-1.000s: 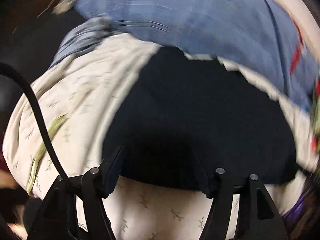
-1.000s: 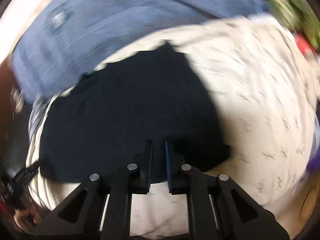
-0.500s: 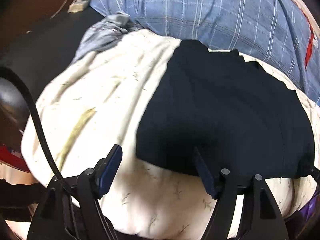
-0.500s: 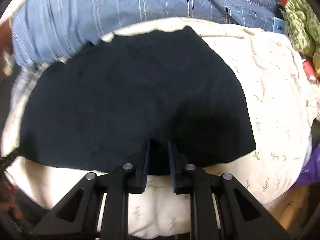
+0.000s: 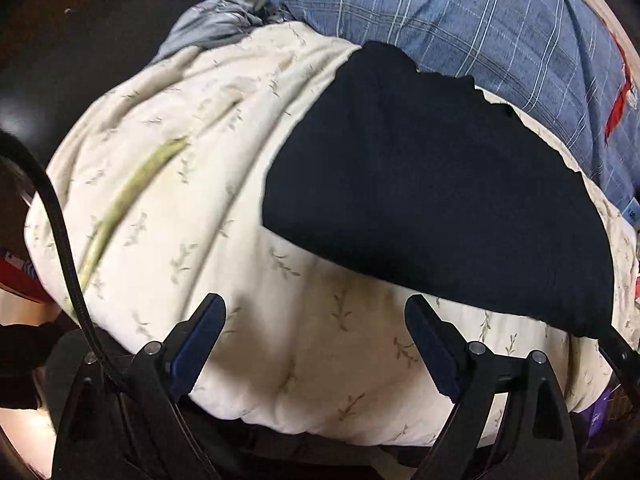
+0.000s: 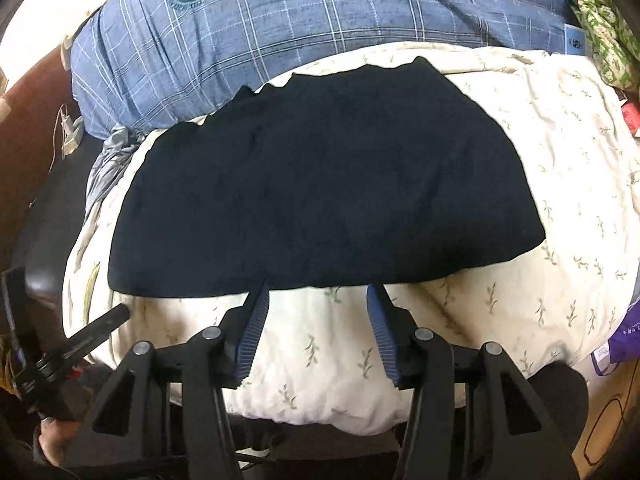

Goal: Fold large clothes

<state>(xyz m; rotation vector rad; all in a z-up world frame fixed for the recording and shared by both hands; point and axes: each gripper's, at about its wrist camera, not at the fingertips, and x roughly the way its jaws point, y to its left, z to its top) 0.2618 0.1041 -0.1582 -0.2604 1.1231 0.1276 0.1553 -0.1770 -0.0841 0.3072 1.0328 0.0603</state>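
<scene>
A dark navy garment [image 5: 432, 192] [image 6: 320, 200] lies folded flat on a cream quilt with a sprig print [image 5: 192, 184] [image 6: 560, 184]. My left gripper [image 5: 316, 308] hovers over bare quilt below the garment's lower left corner; its jaws are opening wide and hold nothing. My right gripper [image 6: 318, 290] sits just at the garment's near hem; its jaws are opening, and only quilt shows between the blue pads [image 6: 252, 328]. In the right wrist view the left gripper [image 6: 92, 332] pokes in at the lower left, held by a hand.
A blue plaid pillow [image 5: 460, 12] [image 6: 280, 24] lies behind the quilt. A crumpled grey cloth [image 5: 224, 20] sits at the quilt's far left corner. Green patterned fabric [image 6: 608, 28] and a purple bag [image 6: 628, 332] lie at the right. A black cable [image 5: 60, 232] crosses the left.
Both grippers drew back off the navy garment toward its near edge and let it go. The right jaws went from nearly shut to apart; the left jaws spread wider.
</scene>
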